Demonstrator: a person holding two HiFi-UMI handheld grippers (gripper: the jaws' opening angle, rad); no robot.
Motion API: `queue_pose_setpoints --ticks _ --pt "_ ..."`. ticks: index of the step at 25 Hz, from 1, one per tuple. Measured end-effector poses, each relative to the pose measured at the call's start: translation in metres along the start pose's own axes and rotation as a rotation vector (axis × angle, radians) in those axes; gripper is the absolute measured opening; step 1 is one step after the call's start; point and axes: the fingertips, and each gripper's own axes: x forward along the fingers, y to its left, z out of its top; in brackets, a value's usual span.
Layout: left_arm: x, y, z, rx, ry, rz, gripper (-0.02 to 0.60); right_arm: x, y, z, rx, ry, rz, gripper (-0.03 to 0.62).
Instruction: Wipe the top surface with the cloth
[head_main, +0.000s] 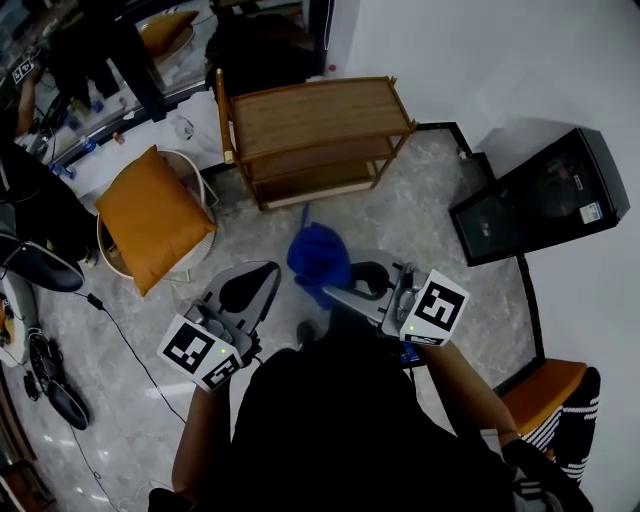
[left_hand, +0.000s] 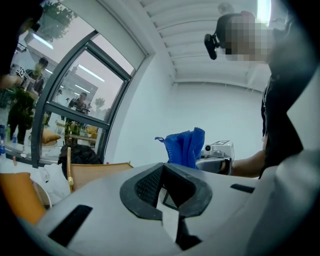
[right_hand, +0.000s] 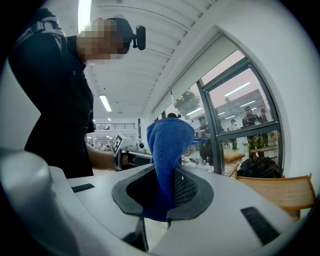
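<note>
A three-tier wooden shelf (head_main: 320, 112) stands against the white wall, its top board bare. A bunched blue cloth (head_main: 318, 256) hangs in the air in front of it, above the floor. My right gripper (head_main: 333, 291) is shut on the cloth, which sticks up between its pads in the right gripper view (right_hand: 167, 150). My left gripper (head_main: 268, 275) is beside it on the left, shut with nothing in it (left_hand: 165, 192). The left gripper view shows the cloth (left_hand: 185, 147) and the shelf (left_hand: 100, 172) beyond the jaws. Both grippers are short of the shelf.
A round chair with an orange cushion (head_main: 150, 215) stands left of the shelf. To the right, by the wall, is a black box (head_main: 545, 195). An orange stool (head_main: 545, 390) is at my right side. A black cable (head_main: 125, 345) lies on the marble floor.
</note>
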Motion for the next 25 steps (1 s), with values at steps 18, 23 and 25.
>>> queue_pose_setpoints --ticks 18,23,25 --pt "0.0 -0.006 -0.017 -0.01 0.057 -0.059 0.012 -0.013 -0.025 0.007 -0.146 0.067 -0.19 0.055" --pt "0.004 -0.009 -0.016 -0.015 0.055 -0.073 0.012 -0.028 -0.032 0.01 -0.187 0.097 -0.226 0.055" --pt "0.002 -0.007 -0.016 -0.014 0.056 -0.071 0.012 -0.032 -0.036 0.013 -0.19 0.089 -0.238 0.055"
